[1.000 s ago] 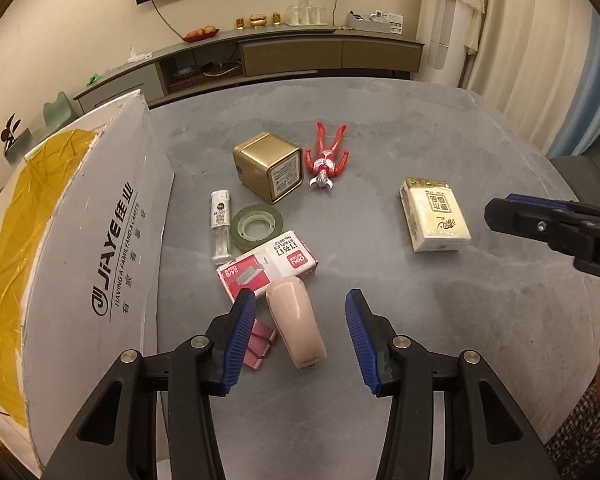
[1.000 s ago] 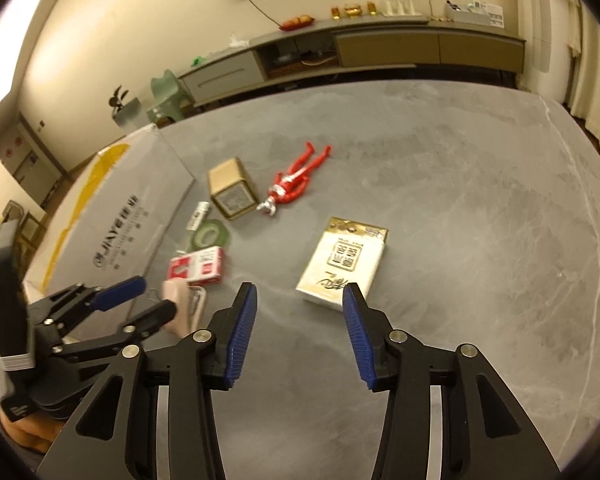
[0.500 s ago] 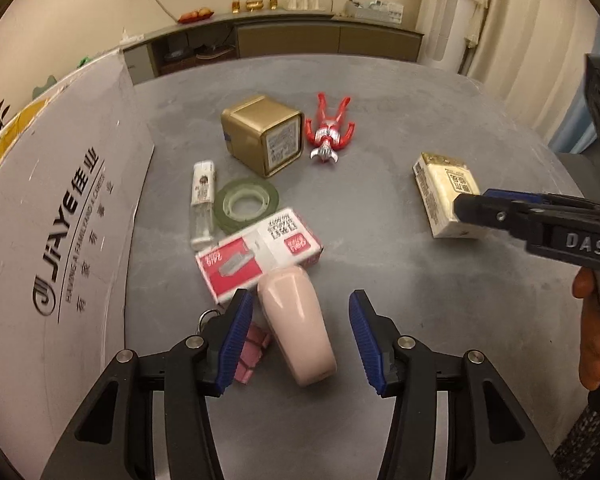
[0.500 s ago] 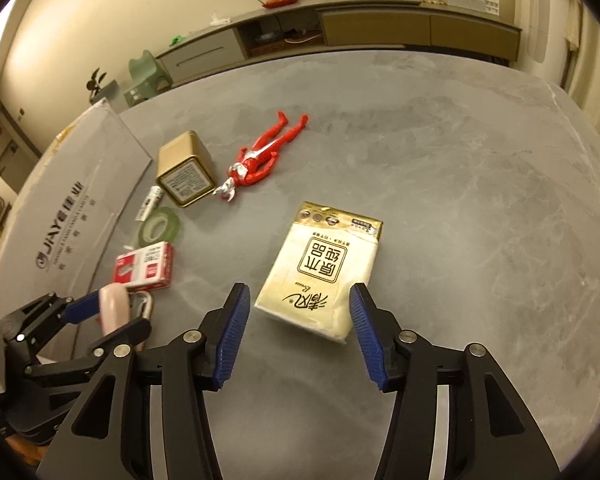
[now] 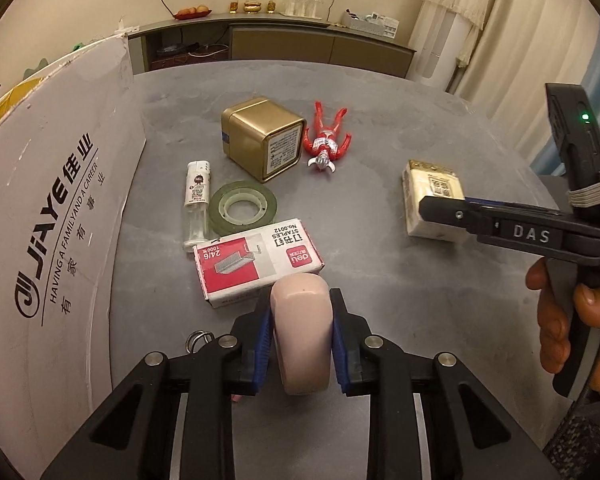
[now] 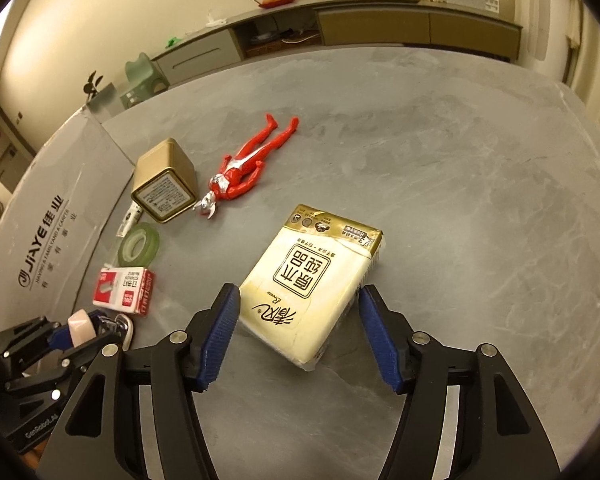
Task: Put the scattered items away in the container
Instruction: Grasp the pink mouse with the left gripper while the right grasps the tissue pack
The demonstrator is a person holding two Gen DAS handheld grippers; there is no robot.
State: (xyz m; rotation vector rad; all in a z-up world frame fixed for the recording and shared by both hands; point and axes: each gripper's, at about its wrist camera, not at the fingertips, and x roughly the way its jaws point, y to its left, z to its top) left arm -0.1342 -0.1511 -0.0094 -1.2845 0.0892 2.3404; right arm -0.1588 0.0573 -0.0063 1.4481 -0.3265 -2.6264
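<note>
My left gripper [image 5: 301,322] is shut on a pink rounded case [image 5: 303,344] with a metal key ring [image 5: 198,337], low over the grey table [image 5: 380,128]. Just ahead lie a red-and-white staples box [image 5: 256,258], a green tape roll [image 5: 242,208], a small clear bottle [image 5: 196,200], a gold tin [image 5: 264,142] and a red toy figure [image 5: 326,140]. My right gripper [image 6: 298,298] is open, its blue pads on either side of the near end of a cream tissue pack [image 6: 312,280]. A white cardboard box [image 5: 52,200] stands at the left.
A person's hand [image 5: 556,320] holds the right tool at the right edge of the left wrist view. A long sideboard [image 6: 380,24] with dishes runs along the far wall. Curtains [image 5: 520,40] hang at the back right. The grey table [image 6: 460,160] lies bare beyond the tissue pack.
My left gripper has closed on the pink case. My right gripper has moved forward and down until its open fingers straddle the tissue pack.
</note>
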